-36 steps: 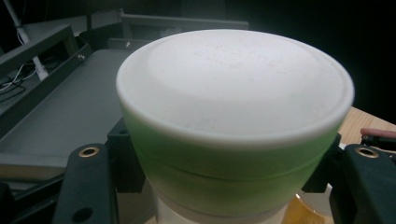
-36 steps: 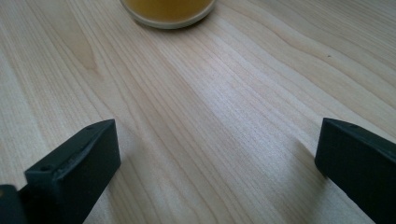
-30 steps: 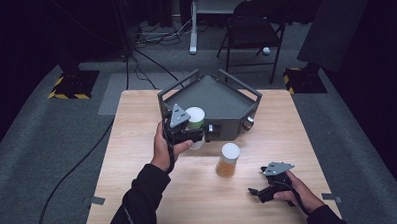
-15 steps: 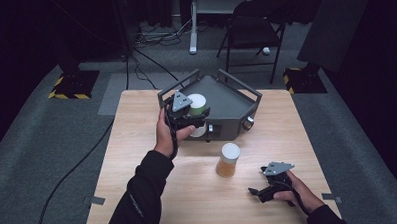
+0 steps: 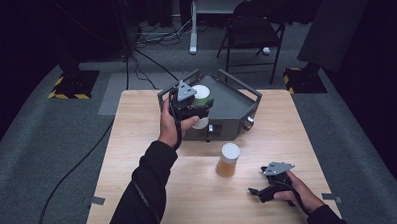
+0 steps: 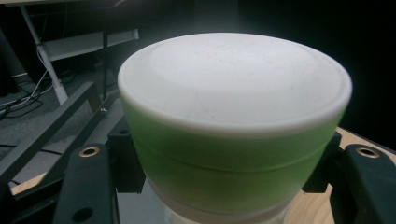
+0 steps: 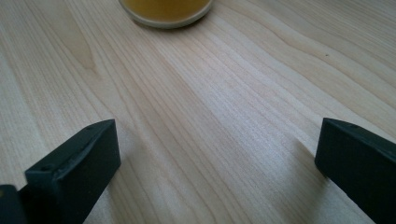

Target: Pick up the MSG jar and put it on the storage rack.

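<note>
Here, the left gripper (image 5: 193,103) pinches a green jar (image 6: 233,135) over the grey tray (image 5: 236,108); the right gripper (image 5: 269,185) rests spread beside it — a loose squeeze could drop the jar.

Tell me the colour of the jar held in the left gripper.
Green jar with a white lid, clearest in the left gripper view.

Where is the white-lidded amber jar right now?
In the high view, the white-lidded amber jar stands upright on the wooden table, just in front of the dark grey metal tray and left of the right gripper, whose open jaws face it.
</note>
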Available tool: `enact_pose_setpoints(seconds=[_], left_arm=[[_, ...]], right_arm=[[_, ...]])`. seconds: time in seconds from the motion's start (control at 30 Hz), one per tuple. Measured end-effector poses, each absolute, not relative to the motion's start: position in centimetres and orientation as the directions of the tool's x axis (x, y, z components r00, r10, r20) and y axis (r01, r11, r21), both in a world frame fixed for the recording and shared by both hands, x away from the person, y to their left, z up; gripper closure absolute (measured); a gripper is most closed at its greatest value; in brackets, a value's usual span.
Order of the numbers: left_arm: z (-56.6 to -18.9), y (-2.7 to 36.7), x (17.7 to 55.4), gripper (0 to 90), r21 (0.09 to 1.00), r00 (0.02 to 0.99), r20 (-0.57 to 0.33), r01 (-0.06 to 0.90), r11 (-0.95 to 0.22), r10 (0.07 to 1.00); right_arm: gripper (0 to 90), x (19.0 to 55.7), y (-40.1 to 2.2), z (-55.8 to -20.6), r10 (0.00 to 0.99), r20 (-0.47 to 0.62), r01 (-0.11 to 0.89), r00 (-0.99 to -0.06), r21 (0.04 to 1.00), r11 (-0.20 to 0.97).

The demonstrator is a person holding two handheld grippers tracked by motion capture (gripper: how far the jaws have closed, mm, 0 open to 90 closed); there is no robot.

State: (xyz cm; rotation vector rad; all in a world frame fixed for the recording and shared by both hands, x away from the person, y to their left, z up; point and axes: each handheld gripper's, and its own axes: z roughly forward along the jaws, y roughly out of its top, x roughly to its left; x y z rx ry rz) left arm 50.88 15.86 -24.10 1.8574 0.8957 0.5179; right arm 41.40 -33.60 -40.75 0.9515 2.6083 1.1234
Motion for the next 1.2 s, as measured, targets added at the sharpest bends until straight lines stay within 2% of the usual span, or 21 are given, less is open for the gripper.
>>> enact_pose_setpoints(seconds=[0.8, 1.2], left_arm=[[-23.5, 13.7, 55.1, 34.1, 0.875, 0.590, 0.034, 0.372, -0.310, 0.806], [-24.6, 13.1, 56.5, 34.1, 0.857, 0.567, 0.040, 0.404, -0.320, 0.823]], right_arm=[[0.0, 41.4, -33.7, -40.8, 0.603, 0.110, 0.494, -0.790, 0.696, 0.520], [0.0, 41.4, -33.7, -40.8, 0.603, 0.110, 0.494, -0.790, 0.697, 0.520]])
